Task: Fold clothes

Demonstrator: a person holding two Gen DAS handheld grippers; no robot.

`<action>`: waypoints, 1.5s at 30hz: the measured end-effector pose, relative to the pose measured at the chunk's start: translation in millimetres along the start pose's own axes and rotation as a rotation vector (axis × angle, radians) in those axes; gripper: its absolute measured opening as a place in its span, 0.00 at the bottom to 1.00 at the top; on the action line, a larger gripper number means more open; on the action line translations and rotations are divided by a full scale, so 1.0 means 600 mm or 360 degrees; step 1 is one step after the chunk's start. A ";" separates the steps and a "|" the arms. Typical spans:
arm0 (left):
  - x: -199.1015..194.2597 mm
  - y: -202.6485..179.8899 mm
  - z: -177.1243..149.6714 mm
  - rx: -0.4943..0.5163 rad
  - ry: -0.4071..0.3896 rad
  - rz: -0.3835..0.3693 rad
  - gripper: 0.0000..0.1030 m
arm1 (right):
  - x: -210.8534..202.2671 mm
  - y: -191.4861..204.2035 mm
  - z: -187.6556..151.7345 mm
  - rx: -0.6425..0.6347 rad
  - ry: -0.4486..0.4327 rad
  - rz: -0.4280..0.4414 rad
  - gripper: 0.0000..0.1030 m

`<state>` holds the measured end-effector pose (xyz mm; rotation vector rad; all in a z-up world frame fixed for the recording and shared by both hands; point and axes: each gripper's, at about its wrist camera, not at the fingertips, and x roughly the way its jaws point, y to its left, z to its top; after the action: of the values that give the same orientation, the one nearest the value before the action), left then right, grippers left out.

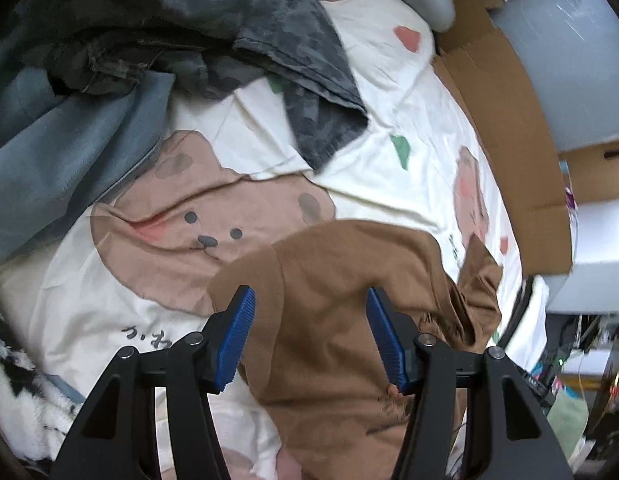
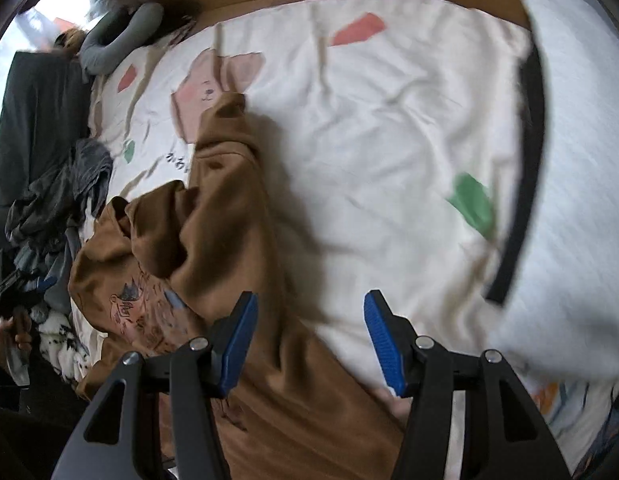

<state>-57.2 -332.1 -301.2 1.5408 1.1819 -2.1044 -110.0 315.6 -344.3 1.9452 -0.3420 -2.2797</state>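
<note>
A brown printed shirt lies crumpled on a cream bedsheet with bear prints. My left gripper hovers open just above the brown cloth, with nothing between its blue pads. In the right wrist view the same brown shirt lies bunched at the left, one sleeve stretched toward the far side. My right gripper is open over the shirt's right edge, where it meets the bare sheet. A dark camouflage garment and a blue-grey garment are heaped at the far left.
Brown cardboard lines the bed's right edge. A grey stuffed shape lies at the far corner. A white pillow with a black strip sits to the right. A hand shows at the lower left. A black-and-white fleece lies nearby.
</note>
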 end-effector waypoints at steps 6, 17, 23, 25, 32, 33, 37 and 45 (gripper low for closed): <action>0.039 -0.010 0.004 -0.0008 0.0009 0.0018 0.57 | 0.029 0.038 0.064 -0.0099 -0.0070 0.0039 0.68; 0.096 0.002 -0.005 -0.0086 0.0012 0.0049 0.57 | 0.106 0.090 0.141 -0.0221 -0.0030 0.0082 0.68; 0.114 -0.003 -0.013 -0.0060 0.0028 0.0079 0.57 | 0.132 0.113 0.181 -0.0191 -0.0013 0.0199 0.68; 0.122 -0.004 -0.018 -0.0056 0.0049 0.0089 0.57 | 0.137 0.120 0.194 -0.0183 -0.0016 0.0208 0.68; 0.136 -0.005 -0.022 -0.0064 0.0093 0.0091 0.57 | 0.146 0.107 0.243 -0.0085 -0.0030 0.0198 0.65; 0.136 -0.004 -0.021 -0.0079 0.0092 0.0083 0.57 | 0.152 0.106 0.248 -0.0095 -0.0010 0.0167 0.52; 0.132 0.003 -0.020 -0.0114 0.0064 0.0066 0.57 | 0.162 0.097 0.252 -0.0091 0.0040 0.0153 0.06; 0.136 0.003 -0.027 -0.0083 0.0050 0.0074 0.57 | 0.081 0.048 0.237 -0.0032 -0.0113 0.0123 0.05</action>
<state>-77.1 -302.1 -376.0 1.5688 1.1897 -2.0111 -259.2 289.0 -363.1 1.8123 -0.3931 -2.2982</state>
